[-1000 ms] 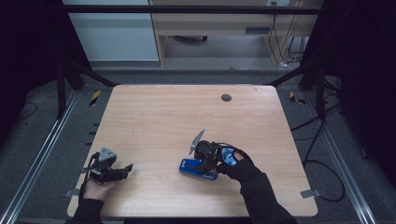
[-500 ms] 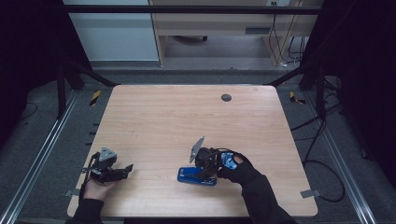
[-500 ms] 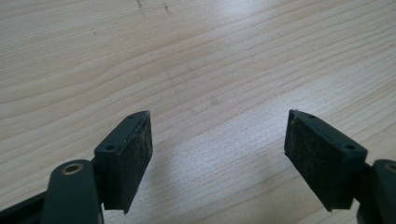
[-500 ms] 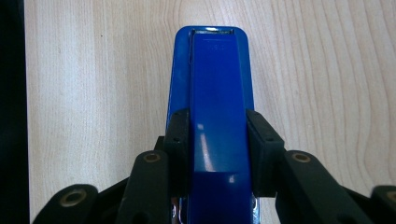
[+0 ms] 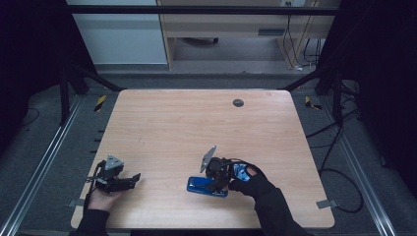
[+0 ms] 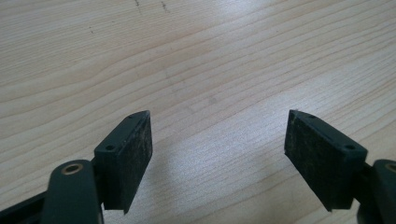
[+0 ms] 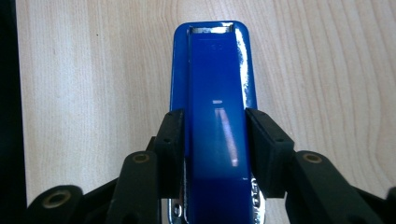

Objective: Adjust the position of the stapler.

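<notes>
Straddling the blue stapler (image 7: pixel 215 121), the right claw (image 7: pixel 215 149) has just been opening; the left claw (image 6: pixel 217 158) gapes empty.

Light wooden table (image 5: pixel 172 123), blue stapler (image 5: pixel 202 186) lying near its front edge

Your right gripper (image 7: pixel 212 154) hides the blue stapler's (image 7: pixel 214 93) rear, which the bottom edge cuts off; whether the pads press it is unclear.
</notes>
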{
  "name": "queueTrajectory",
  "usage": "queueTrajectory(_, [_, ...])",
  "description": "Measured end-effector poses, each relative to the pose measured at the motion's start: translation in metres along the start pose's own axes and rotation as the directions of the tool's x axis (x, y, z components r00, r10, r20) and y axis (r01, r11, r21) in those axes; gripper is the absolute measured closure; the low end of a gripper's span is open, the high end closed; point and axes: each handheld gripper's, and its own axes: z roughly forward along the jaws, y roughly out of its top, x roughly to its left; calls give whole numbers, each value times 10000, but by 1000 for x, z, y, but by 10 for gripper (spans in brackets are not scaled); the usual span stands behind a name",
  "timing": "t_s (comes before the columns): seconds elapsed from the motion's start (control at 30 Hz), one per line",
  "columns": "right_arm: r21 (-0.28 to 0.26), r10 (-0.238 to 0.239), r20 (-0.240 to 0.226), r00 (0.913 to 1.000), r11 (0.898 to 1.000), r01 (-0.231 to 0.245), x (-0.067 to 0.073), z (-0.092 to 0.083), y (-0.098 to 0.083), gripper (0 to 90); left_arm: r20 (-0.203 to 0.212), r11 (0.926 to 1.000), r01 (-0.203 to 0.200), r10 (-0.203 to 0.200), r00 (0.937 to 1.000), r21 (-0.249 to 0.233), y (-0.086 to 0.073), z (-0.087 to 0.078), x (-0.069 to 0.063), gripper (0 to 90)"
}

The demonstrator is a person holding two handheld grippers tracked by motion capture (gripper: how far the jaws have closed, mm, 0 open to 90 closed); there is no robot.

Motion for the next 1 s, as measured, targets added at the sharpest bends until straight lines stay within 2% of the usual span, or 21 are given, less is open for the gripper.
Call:
queueTrajectory(0.47, [679,-54,99,9999,9977,47,1,6,10,651,40,10000,6,-6,10000,38,0,1,-1,232])
queueTrajectory(0.9, [519,-424,243,9988,9978,411,4,3,9,660,50,9999,-58,57,10000,134,0,1,0,232])
queueTrajectory(0.97, [179,-560,212,9982,9983,556,5,-2,8,660,32,9999,-34,33,10000,124,0,1,0,232])
queueTrajectory(1.0, [179,-560,212,9982,9983,556,5,-2,8,660,32,9999,-34,33,10000,124,0,1,0,232])
